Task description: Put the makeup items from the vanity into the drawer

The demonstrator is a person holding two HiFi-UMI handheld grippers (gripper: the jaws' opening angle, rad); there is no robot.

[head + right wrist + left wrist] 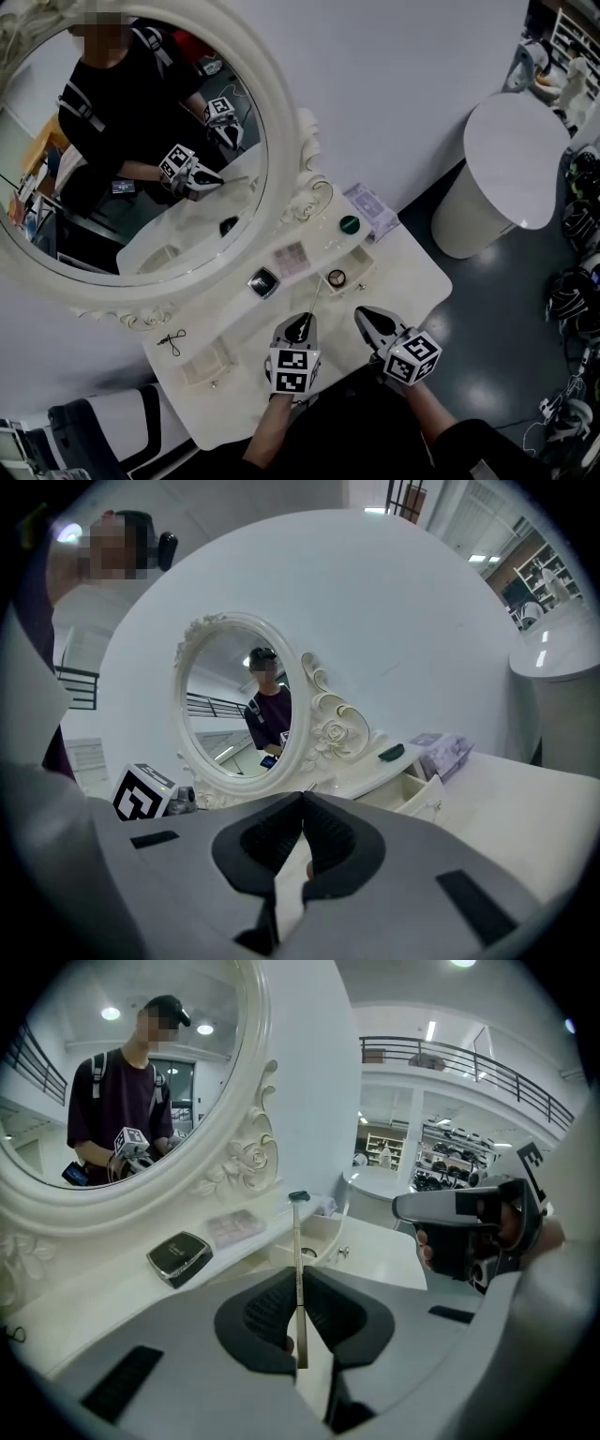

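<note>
Left hand-held gripper (300, 1290) pinched on thin applicator stick (299, 1246), gripped near its lower end. Long axis in line with the jaws, dark tip leading. Open drawer (359, 265) ahead of that tip, slightly to its right in head view; tip near the drawer front, apparently not yet inside. Right hand-held gripper (302, 803) pressed together, nothing between the pads, just beside the left. Likely next: short carry forward and down, tip first.
</note>
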